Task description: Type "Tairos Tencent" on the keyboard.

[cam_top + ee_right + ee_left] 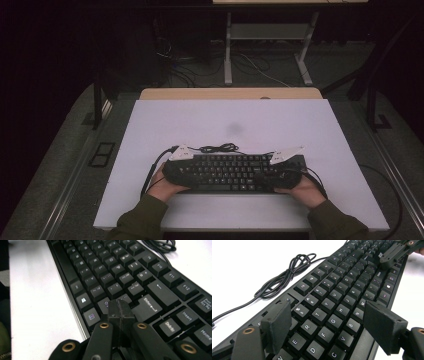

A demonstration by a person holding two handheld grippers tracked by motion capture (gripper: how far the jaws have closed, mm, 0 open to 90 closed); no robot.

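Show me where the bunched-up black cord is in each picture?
High view: the bunched cord lies on the white table, just behind the keyboard, left of middle.
Left gripper view: it is at upper left, beside the keyboard's far edge.
Right gripper view: a bit of it peeks in at the top edge, right of middle.
Shared landmark: the keyboard's top row of keys runs right alongside it.

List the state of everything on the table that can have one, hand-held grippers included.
Keyboard: flat on the white table, keys up.
Keyboard cable: loosely bundled on the table behind the keyboard.
Left hand-held gripper: jaws open, over the keys at the keyboard's left end.
Right hand-held gripper: jaws shut together, tips at the keys beside Enter.
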